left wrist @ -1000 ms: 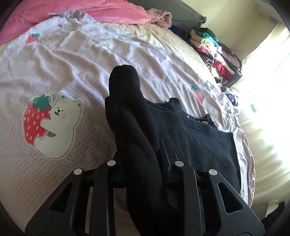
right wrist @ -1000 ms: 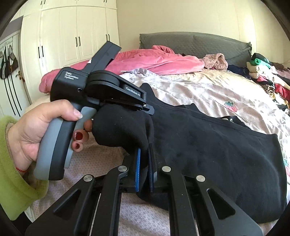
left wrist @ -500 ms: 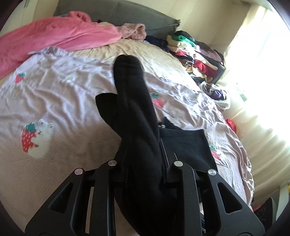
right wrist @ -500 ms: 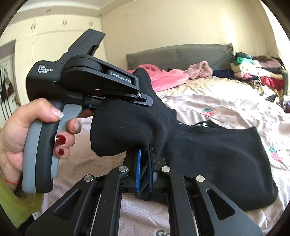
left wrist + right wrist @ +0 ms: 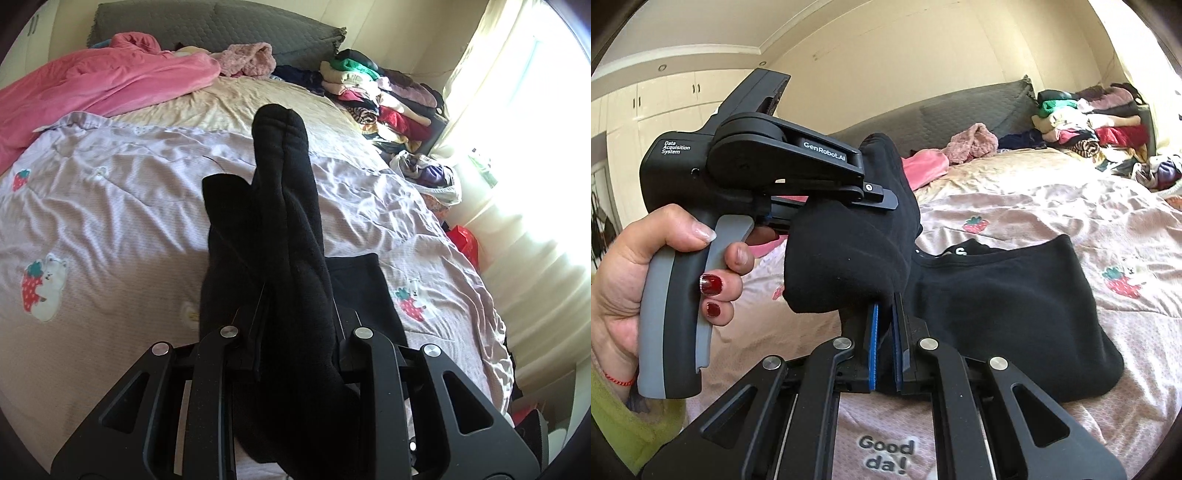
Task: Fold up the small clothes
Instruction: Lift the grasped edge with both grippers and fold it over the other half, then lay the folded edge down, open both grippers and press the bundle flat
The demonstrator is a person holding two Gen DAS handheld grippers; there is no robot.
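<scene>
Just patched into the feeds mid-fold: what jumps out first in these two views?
A black garment dominates both views: lifted off the quilt, bunched thick in the left gripper and pinched between the blue-padded fingers of the right gripper, its far end resting on the bed. Behind it, a pink blanket lies by the headboard and a heap of mixed clothes sits at the bed's far right corner.
</scene>
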